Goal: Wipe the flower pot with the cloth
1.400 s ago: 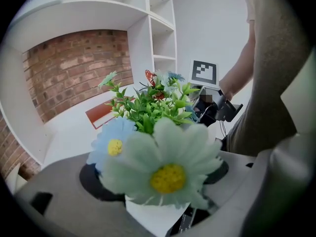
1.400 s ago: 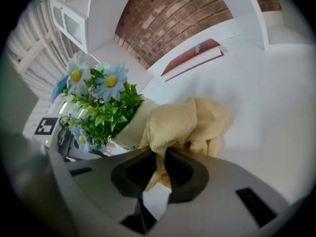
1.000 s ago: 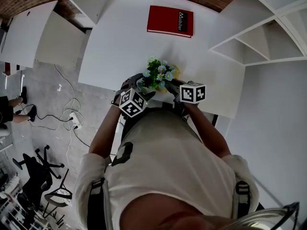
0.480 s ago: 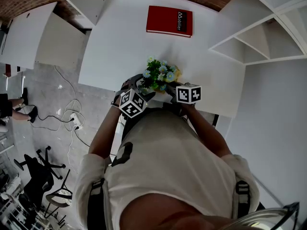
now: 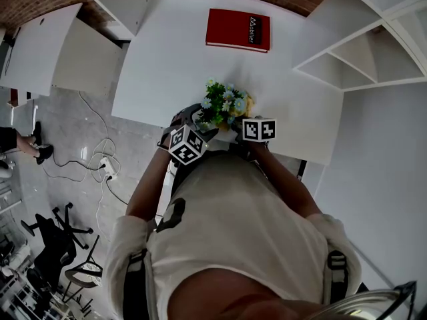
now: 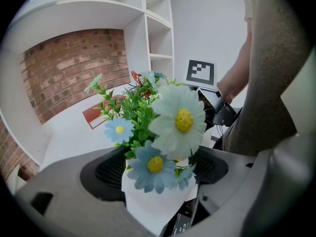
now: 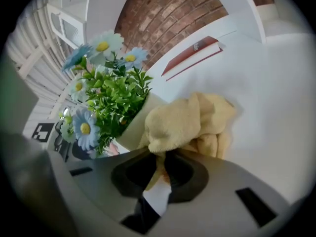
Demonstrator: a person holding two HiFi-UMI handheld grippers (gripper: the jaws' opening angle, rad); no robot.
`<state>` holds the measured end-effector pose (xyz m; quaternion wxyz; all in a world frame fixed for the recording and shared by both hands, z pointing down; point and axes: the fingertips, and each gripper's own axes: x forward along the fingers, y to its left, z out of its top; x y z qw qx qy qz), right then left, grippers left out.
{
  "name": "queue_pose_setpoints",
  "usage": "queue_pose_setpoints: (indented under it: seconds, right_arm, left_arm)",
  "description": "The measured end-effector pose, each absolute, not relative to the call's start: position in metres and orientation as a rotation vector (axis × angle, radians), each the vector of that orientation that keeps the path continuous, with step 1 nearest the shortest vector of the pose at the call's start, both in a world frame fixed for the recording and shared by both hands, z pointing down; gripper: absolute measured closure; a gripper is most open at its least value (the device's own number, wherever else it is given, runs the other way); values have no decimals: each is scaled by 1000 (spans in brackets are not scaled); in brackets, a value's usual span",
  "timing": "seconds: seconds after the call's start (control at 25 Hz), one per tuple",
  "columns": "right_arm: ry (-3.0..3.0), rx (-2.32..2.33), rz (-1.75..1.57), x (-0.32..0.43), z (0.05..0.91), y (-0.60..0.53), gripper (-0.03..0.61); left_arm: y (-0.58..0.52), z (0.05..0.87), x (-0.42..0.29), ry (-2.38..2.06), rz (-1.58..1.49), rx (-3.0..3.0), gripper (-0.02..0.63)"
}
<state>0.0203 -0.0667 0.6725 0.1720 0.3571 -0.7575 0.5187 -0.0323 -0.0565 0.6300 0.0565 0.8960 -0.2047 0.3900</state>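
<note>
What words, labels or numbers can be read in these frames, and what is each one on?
"Mobilier": white print on the dark panel of the red book, as best it reads in the head view; it is blurred in the right gripper view.
Dark label at the bottom of the left gripper view: pale print, too small to read.
Marker cubes, left and right: square patterns only, no words.

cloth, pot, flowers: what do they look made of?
cloth: pale yellow terry or microfibre, going by its fuzzy, bunched pile.
pot: smooth, matte white, with no glare; plastic or ceramic, can't tell which.
flowers: probably artificial, with flat fabric-like petals and stiff, uniform, plastic-looking green leaves.
</note>
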Motion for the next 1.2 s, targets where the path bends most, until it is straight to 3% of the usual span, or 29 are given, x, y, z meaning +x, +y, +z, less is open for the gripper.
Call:
queue_pose_setpoints:
  seconds: [0.36, 1.2]
  right_arm:
    - [-2291, 922, 1550, 12, 611, -71, 520]
    - [-2158, 960, 1540, 12, 675, -56, 522]
  left_arm:
    - [-50, 630, -27, -575, 1204, 2738, 229]
    - [-38, 628, -26, -533, 1212, 2712, 229]
